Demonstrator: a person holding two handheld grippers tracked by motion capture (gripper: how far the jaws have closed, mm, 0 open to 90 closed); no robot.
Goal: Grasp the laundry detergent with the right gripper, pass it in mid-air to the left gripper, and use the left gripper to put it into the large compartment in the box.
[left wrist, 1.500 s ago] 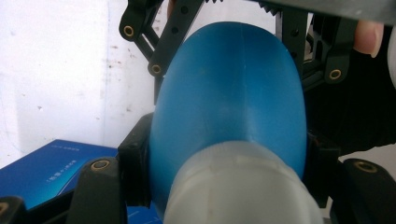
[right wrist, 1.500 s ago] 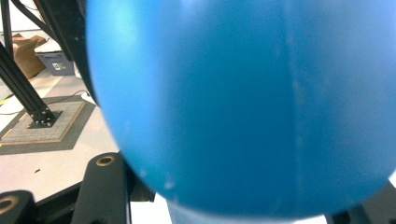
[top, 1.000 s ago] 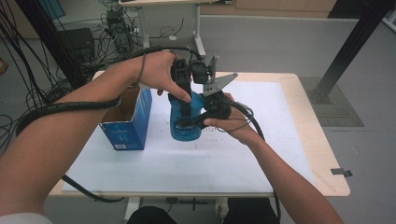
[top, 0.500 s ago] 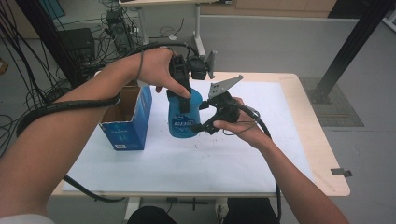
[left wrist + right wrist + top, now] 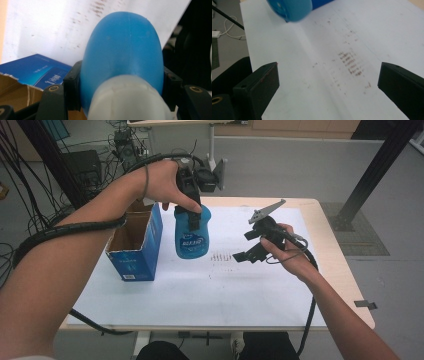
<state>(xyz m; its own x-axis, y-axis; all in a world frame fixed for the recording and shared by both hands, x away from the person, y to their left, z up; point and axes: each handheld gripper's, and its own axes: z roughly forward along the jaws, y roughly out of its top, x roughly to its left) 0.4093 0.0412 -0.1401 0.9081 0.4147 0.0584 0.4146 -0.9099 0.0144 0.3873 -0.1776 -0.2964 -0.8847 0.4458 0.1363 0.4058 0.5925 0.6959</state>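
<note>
A blue plastic bottle [image 5: 192,239] with a white cap [image 5: 125,100] hangs upright above the white table sheet, next to the box. My left gripper [image 5: 191,216] is shut on its upper part from above, and in the left gripper view the black pads [image 5: 72,90] press on both sides of the bottle [image 5: 122,50]. My right gripper [image 5: 242,255] is off to the bottle's right, low over the sheet. Its jaws have just been opening and now stand wide apart [image 5: 328,82] with nothing between them. The bottle's base [image 5: 289,8] shows ahead of them.
An open blue cardboard box [image 5: 135,242] stands on the left of the table, close beside the hanging bottle. The white sheet [image 5: 200,290] carries a patch of brown marks [image 5: 350,63] near the right gripper. Cables trail off the table's left and front edges.
The right gripper has let go of the bottle, opened, and drawn away to the right. The left gripper has lifted the bottle slightly off the table.
</note>
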